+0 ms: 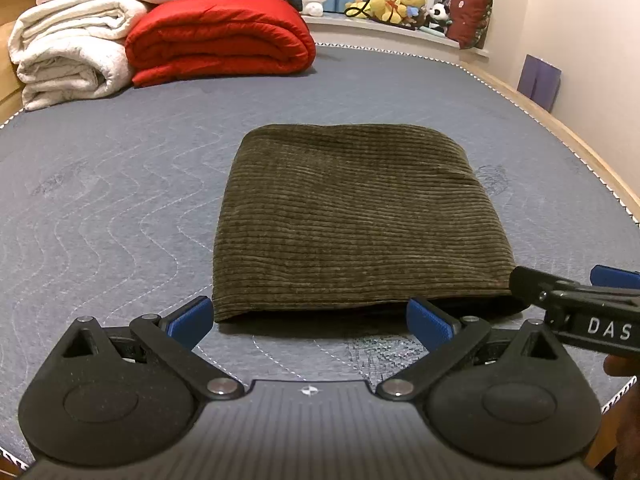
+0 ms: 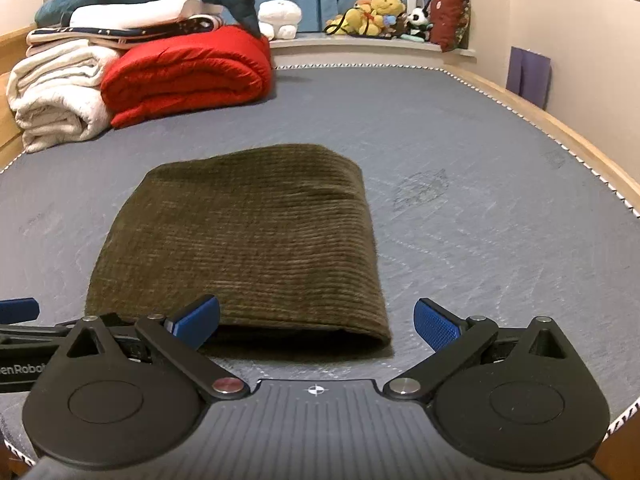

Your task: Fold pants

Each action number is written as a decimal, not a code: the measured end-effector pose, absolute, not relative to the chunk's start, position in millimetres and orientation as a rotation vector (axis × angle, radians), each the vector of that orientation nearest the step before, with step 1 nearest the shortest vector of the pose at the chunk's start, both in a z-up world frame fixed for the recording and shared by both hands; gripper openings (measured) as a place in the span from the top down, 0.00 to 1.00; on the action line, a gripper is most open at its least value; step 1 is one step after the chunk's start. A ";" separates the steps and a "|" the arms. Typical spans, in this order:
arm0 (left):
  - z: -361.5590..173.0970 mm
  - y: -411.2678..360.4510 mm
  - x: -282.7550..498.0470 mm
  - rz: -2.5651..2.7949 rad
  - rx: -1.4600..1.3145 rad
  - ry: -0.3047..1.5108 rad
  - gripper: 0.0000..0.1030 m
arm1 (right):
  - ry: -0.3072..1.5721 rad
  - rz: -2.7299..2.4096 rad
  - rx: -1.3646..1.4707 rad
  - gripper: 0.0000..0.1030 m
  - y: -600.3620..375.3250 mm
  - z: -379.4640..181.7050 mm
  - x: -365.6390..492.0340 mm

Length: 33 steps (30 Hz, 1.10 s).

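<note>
Left wrist: ribbed corduroy pants point(image 1: 352, 220), folded rectangle.

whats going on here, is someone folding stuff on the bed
Yes. A person holds a pair of tongs in each hand over a grey mattress. The olive corduroy pants lie folded into a compact rectangle in front of them. Both the left tongs and the right tongs are open at the near edge, gripping nothing. Folded blankets and plush toys sit at the far end.
</note>
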<state>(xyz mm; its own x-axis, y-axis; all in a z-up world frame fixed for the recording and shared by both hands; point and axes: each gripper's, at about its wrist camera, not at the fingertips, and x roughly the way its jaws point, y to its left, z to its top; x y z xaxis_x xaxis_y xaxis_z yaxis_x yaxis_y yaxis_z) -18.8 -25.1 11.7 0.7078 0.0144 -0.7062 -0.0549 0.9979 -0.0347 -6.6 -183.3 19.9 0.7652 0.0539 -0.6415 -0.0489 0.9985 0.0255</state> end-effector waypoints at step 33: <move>10.1 -24.3 -20.3 0.034 -0.073 0.796 0.00 | 0.714 0.027 -0.046 0.01 -171.6 15.1 -5.9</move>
